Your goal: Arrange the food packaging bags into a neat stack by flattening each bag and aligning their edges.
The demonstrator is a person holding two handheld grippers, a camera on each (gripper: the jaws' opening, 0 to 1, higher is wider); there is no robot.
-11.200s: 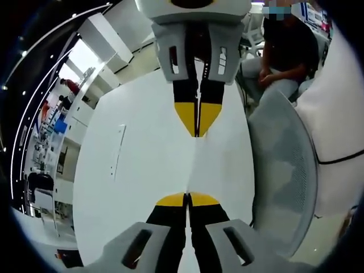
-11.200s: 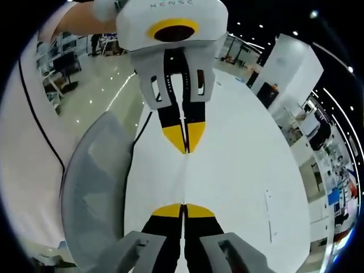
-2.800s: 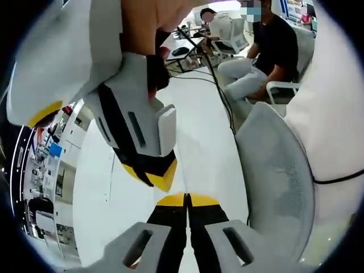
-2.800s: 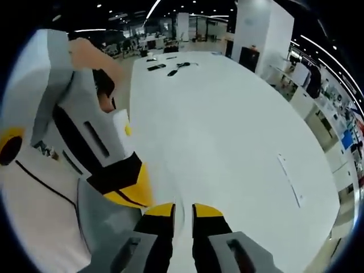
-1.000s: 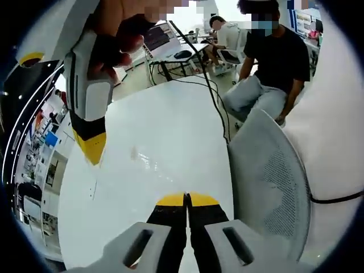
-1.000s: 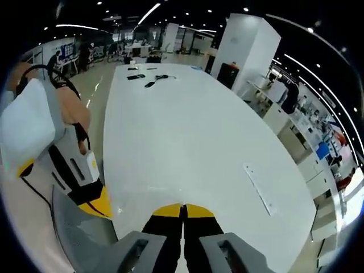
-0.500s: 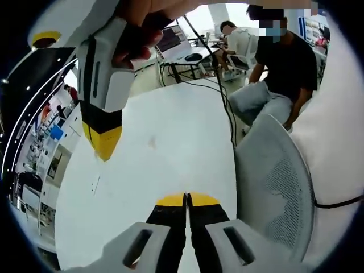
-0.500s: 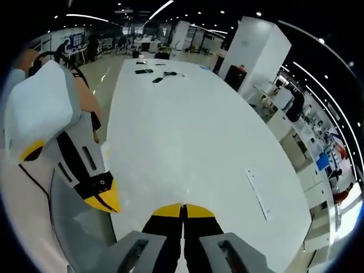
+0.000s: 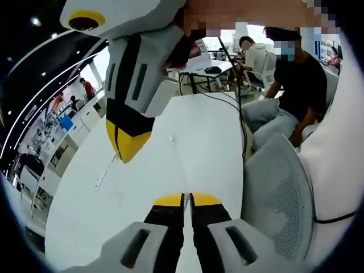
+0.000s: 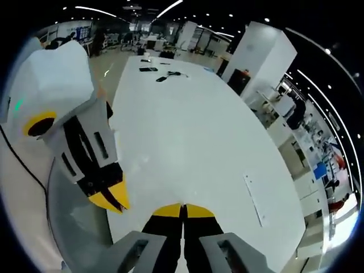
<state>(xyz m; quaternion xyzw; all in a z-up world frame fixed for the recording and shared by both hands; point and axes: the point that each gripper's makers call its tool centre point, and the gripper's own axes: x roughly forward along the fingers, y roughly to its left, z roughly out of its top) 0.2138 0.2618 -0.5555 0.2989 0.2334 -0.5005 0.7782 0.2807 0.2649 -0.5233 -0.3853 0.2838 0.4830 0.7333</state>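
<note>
My left gripper (image 9: pixel 186 200) rises from the bottom with its yellow-tipped jaws pressed together, over the white bench (image 9: pixel 170 165). The right gripper (image 9: pixel 126 149) hangs in from the upper left, tips pointing down at the bench, jaws together as far as I can tell. A grey mesh chair (image 9: pixel 278 193) stands at the bench's right edge; a seated person (image 9: pixel 290 91) is beyond it.

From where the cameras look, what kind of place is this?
Probably a large open-plan office or lab. A long white table runs far back under rows of ceiling lights; a seated person is by a desk with cables, and a mesh chair stands at the table.
</note>
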